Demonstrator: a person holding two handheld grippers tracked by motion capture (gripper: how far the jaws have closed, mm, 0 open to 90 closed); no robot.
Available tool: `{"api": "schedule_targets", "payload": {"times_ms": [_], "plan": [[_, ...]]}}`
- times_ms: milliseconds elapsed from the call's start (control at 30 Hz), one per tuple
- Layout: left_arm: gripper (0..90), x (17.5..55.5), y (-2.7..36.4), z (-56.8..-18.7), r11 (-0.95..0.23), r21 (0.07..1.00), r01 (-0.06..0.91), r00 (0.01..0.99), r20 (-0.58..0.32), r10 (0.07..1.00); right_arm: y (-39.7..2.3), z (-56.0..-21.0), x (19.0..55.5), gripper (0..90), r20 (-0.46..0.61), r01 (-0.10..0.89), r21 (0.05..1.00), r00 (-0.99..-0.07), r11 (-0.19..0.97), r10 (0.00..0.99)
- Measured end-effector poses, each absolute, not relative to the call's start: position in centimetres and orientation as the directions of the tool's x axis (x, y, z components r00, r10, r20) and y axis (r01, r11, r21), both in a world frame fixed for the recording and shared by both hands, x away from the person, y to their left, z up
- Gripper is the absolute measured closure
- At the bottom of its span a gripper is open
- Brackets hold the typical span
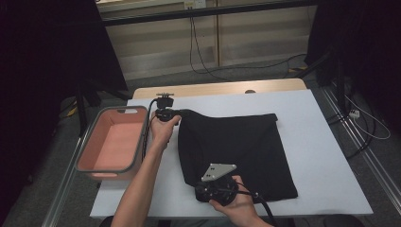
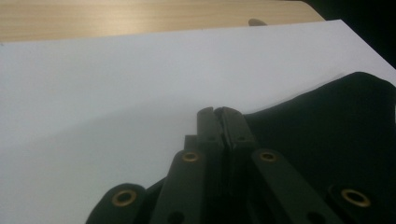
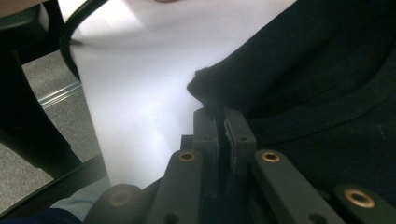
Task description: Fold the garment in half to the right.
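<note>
Nearest the front edge of the white surface, right gripper clamped on the near left corner of the black garment, grey three-cornered plate on top. In the right gripper view, fingers pressed together with a fold of black cloth pinched between the tips, a small bunched nub of fabric standing just above them, white sheet to their left. No earlier picture to compare, so only the closed grip told here.

Further back, garment spread flat across the middle of the surface, dark and roughly square, right edge well inside the sheet.

At the far left corner of the garment, left gripper held level, fingers shut on the cloth's edge; in the left gripper view the 2 tips meet with black fabric running off to their right.

Left of the hands, pink basket with grey rim, just beside the surface's left edge.

Beyond, bare wooden strip along the far side
</note>
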State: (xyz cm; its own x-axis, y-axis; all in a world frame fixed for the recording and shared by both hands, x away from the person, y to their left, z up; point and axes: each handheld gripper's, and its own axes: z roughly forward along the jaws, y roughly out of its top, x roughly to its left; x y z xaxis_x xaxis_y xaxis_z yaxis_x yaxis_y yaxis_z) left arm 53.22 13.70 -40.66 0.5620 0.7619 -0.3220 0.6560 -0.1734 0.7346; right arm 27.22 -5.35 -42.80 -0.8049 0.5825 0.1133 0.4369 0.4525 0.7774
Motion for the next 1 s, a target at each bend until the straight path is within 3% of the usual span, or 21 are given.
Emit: {"api": "schedule_targets", "payload": {"times_ms": [1000], "plan": [[87.8,53.4,16.4,-37.1,-0.116,0.773,0.623,0.539,-0.317,0.78,-4.7,-39.5,28.2,86.3,0.118,0.362,0.845,-0.843,0.393,0.525]]}}
